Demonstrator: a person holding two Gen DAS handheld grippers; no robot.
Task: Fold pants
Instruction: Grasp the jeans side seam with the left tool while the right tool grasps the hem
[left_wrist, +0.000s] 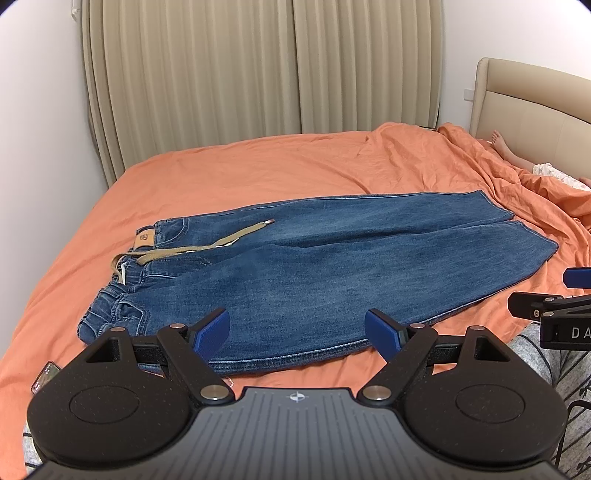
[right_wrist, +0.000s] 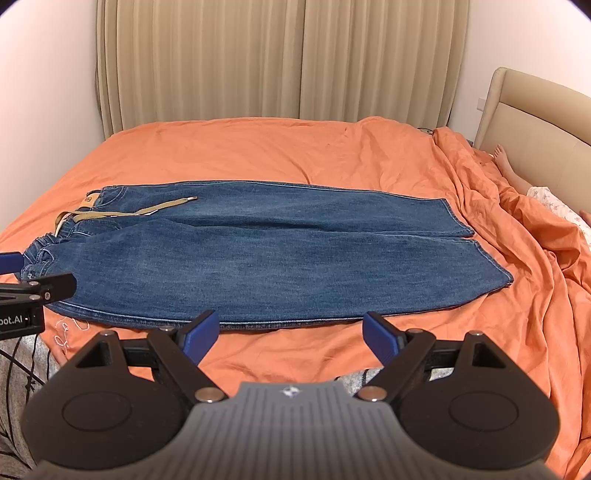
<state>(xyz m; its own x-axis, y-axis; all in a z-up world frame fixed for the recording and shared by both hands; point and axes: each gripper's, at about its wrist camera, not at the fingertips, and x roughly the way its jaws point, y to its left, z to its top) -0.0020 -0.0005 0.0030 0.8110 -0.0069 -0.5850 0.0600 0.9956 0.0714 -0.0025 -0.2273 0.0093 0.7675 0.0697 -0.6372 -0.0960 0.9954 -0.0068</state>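
Blue jeans (left_wrist: 314, 266) lying flat on the orange bed (left_wrist: 258, 166), left gripper (left_wrist: 297, 332) and right gripper (right_wrist: 290, 334) both hovering near the front edge, jaws apart, holding nothing

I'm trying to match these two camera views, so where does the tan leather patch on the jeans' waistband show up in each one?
Left wrist view: the tan patch sits left of centre, at the waistband's far corner.
Right wrist view: the tan patch lies far left, mid-height, at that same corner.
Shared landmark: the beige drawstring trailing right from it.
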